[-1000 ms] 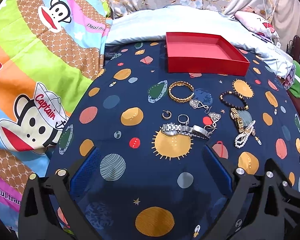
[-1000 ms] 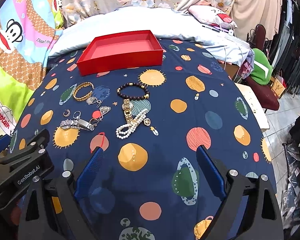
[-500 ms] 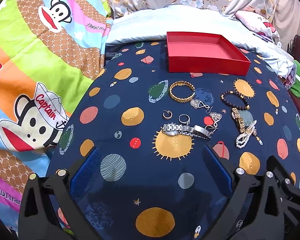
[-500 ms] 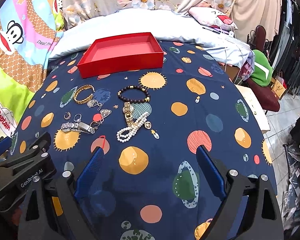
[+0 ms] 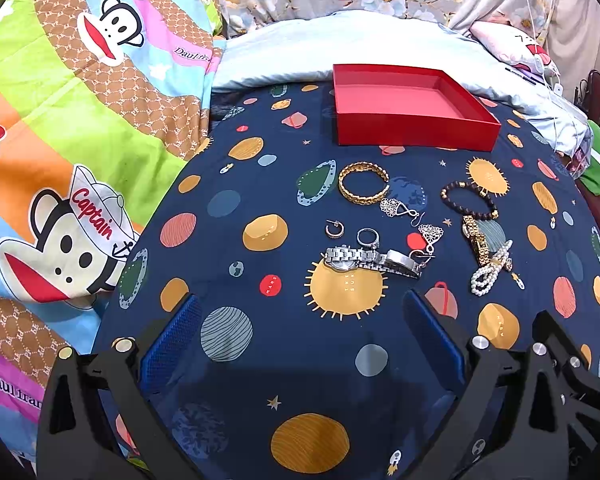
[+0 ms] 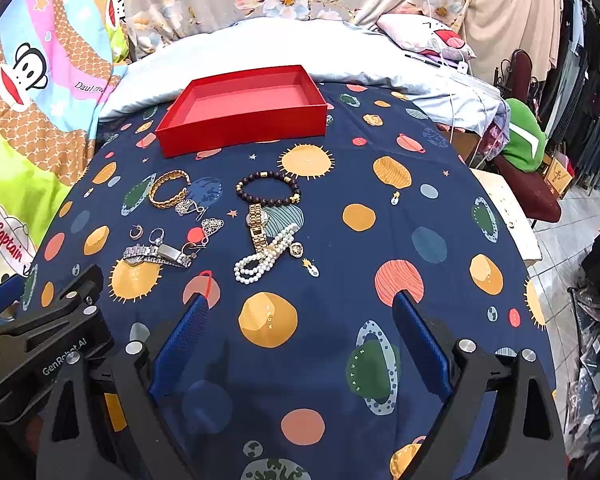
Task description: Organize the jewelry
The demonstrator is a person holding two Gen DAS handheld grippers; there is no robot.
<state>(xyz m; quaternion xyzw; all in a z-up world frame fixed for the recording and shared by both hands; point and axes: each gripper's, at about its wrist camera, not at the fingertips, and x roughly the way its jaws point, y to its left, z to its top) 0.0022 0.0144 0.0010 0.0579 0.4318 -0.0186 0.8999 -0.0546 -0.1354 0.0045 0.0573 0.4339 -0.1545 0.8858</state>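
Observation:
An empty red tray [image 5: 496,120] [image 6: 240,128] stands at the far side of a navy planet-print cloth. In front of it lie a gold bangle [image 5: 363,183] [image 6: 168,192], a dark bead bracelet [image 5: 469,196] [image 6: 268,189], a gold watch [image 5: 476,240] [image 6: 258,228], a pearl bracelet [image 5: 490,270] [image 6: 262,258], a silver watch [image 5: 370,260] [image 6: 156,257], a ring [image 5: 367,237], a hoop earring [image 5: 334,229] and silver filigree earrings [image 5: 394,207]. My left gripper [image 5: 300,328] is open and empty, short of the silver watch. My right gripper [image 6: 300,328] is open and empty, short of the pearls.
A colourful cartoon monkey blanket [image 5: 60,160] lies to the left. A pale blue pillow [image 5: 340,44] sits behind the tray. A green-cushioned chair [image 6: 528,160] and hanging clothes stand off the cloth's right edge. The left gripper's body [image 6: 40,344] shows at the right wrist view's lower left.
Both grippers have drawn back slightly, so the jewelry sits a little farther away. Nothing on the cloth has moved and both grippers stay open.

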